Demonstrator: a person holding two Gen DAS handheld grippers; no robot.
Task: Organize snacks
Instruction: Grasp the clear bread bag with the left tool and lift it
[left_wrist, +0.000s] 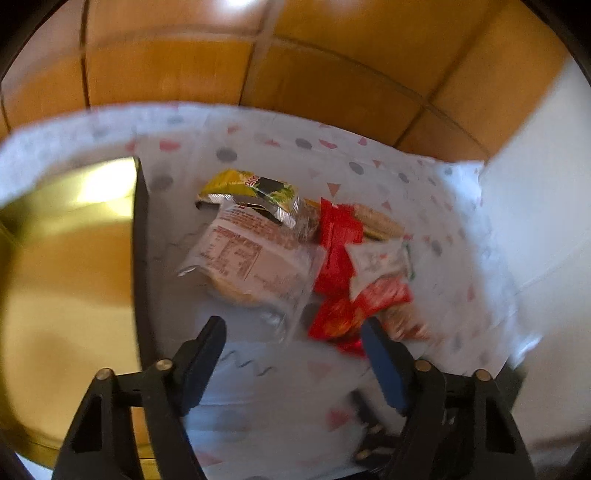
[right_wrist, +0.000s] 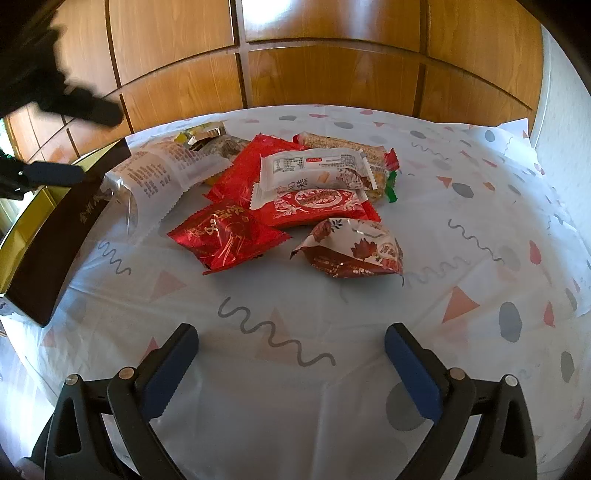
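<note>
A pile of wrapped snacks lies on the patterned tablecloth (right_wrist: 295, 314). It holds a clear-wrapped round cake (right_wrist: 155, 173), a shiny red packet (right_wrist: 225, 236), a brown-and-white packet (right_wrist: 351, 251), a white bar (right_wrist: 317, 173) and a sesame bar (right_wrist: 343, 146). A dark box with a gold inside (right_wrist: 48, 236) stands at the left. My right gripper (right_wrist: 291, 354) is open and empty, short of the pile. My left gripper (left_wrist: 293, 343) is open and empty, just above the clear-wrapped cake (left_wrist: 251, 266) and red packets (left_wrist: 336, 254), beside the box wall (left_wrist: 142, 258). It also shows in the right wrist view (right_wrist: 85, 140), above the box.
A yellow-green packet (left_wrist: 251, 188) lies at the far side of the pile. Wooden cabinet doors (right_wrist: 314, 74) stand behind the table. A white wall (left_wrist: 546, 221) is to the right. The tablecloth's far edge (left_wrist: 258, 114) runs close behind the snacks.
</note>
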